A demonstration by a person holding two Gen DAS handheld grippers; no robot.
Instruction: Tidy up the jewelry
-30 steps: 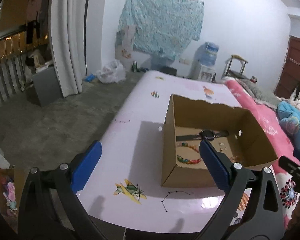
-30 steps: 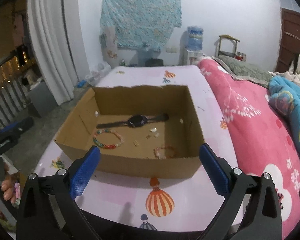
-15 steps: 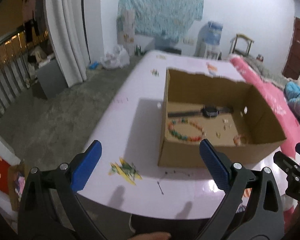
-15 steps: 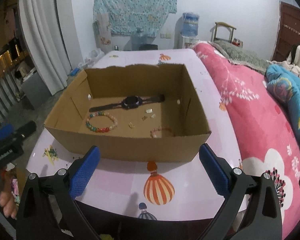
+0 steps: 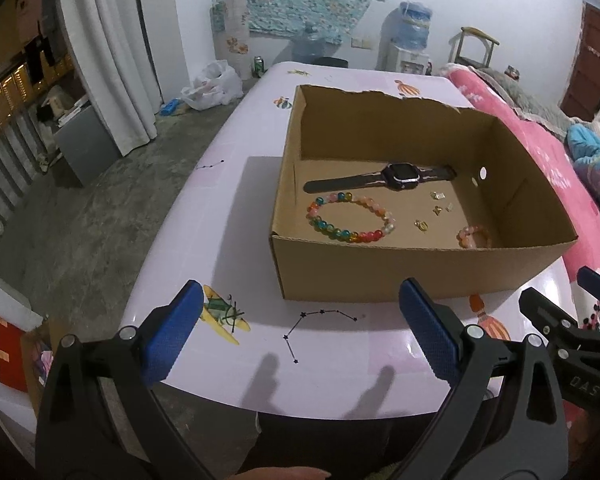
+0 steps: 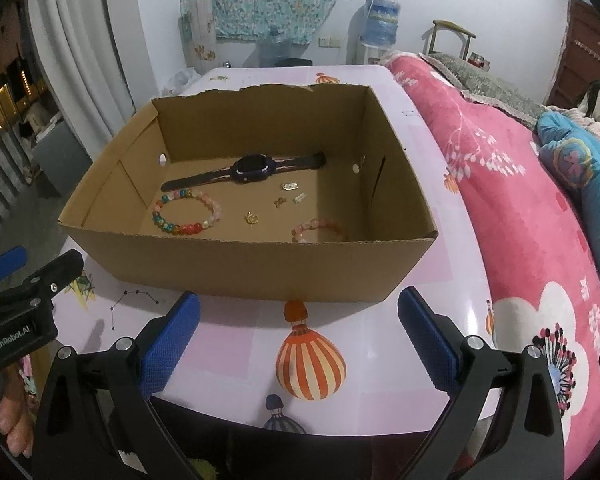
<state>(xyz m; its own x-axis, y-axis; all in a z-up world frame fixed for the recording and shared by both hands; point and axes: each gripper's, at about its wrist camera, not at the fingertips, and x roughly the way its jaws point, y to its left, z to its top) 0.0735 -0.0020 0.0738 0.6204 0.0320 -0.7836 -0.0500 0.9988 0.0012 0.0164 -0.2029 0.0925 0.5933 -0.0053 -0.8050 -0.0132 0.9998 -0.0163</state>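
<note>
Cardboard, matte and torn ragged along its far rim, forms the open box [image 6: 260,268] at centre frame on your glossy pink printed counter [image 6: 228,336], and all the jewelry lies loose on its floor. Your left gripper [image 5: 300,340] and right gripper [image 6: 298,338] hang at the lower edge of their views, short of the near wall, blue textured fingers [image 6: 168,344] spread wide and empty.

The dark watch [image 6: 252,168] lies flat across the back; its strap looks rubbery and pliant, so pinch the strap beside the rigid case. The multicoloured bead bracelet [image 6: 186,210], left of centre, and the smaller pink bracelet [image 6: 318,229], low right and partly hidden by the wall, seem light, smooth and likely elastic; close on a few beads across the ring. The tiny gold charms [image 6: 253,218] between them will probably slide on the cardboard, so expect fiddly, flat pinches.
</note>
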